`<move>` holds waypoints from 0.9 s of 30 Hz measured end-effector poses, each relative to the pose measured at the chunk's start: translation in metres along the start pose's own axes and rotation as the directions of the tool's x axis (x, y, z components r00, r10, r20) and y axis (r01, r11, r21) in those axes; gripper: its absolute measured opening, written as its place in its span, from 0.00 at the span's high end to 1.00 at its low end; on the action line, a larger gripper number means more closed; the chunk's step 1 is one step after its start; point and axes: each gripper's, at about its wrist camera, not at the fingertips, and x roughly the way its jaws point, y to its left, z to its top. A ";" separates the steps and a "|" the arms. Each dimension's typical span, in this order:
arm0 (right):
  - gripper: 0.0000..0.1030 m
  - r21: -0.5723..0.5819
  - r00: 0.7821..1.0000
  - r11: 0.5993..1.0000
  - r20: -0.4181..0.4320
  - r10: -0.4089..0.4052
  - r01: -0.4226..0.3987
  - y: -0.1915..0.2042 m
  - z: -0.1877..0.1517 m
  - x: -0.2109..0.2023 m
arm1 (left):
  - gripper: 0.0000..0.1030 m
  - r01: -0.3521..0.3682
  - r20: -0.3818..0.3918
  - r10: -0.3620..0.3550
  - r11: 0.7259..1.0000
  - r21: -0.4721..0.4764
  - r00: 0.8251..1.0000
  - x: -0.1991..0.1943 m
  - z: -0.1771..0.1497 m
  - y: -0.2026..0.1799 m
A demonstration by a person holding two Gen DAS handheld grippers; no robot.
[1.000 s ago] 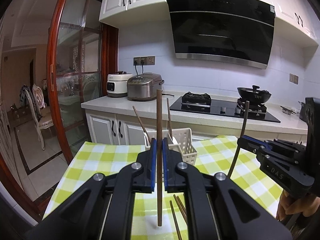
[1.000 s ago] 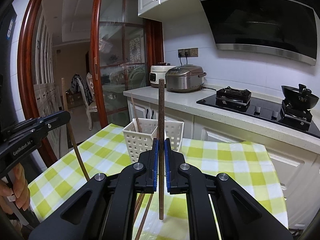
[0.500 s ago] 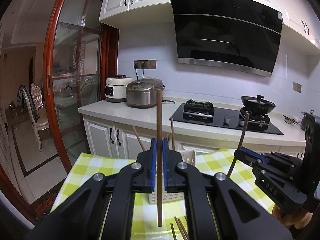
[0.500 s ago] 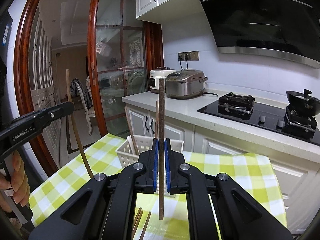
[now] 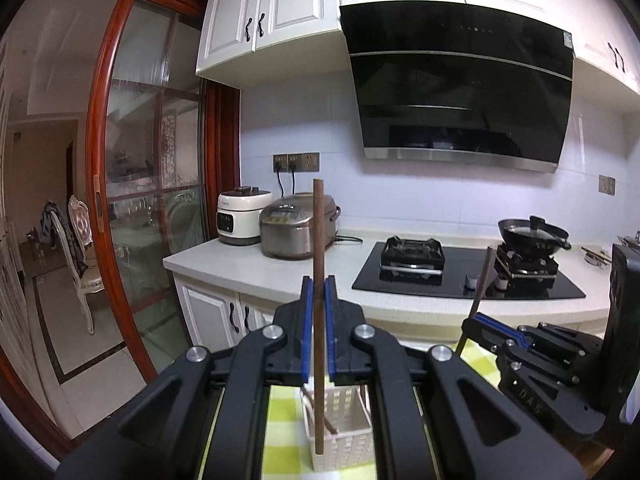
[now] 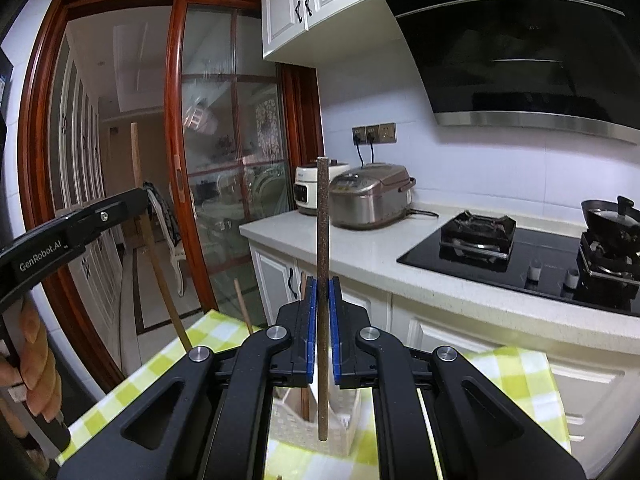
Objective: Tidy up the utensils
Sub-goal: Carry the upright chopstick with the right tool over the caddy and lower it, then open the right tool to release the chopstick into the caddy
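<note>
Chopsticks: two, one (image 5: 319, 280) upright in left gripper (image 5: 319, 320), one (image 6: 323, 280) in right gripper (image 6: 323, 332), each clamped mid-length. Judged light, stiff, slippery; basket (image 5: 344, 432) below.

Even cool indoor light, soft glare on the range hood (image 5: 460, 92), sharp focus centrally, heavy fisheye bending and dark vignetted corners around it.

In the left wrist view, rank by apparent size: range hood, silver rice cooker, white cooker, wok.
1. range hood, by far.
2. silver rice cooker.
3. wok and white cooker look alike; unranked.
</note>
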 end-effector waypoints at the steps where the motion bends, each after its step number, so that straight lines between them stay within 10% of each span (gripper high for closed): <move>1: 0.94 0.002 1.000 1.000 0.004 0.001 -0.001 0.000 0.003 0.003 | 0.94 0.000 0.003 0.000 1.000 -0.003 1.000 0.005 0.003 0.000; 27: 0.93 0.014 0.973 0.999 -0.225 0.042 -0.040 0.001 -0.043 0.103 | 0.94 0.019 -0.270 -0.038 0.997 -0.073 0.962 0.114 -0.074 0.017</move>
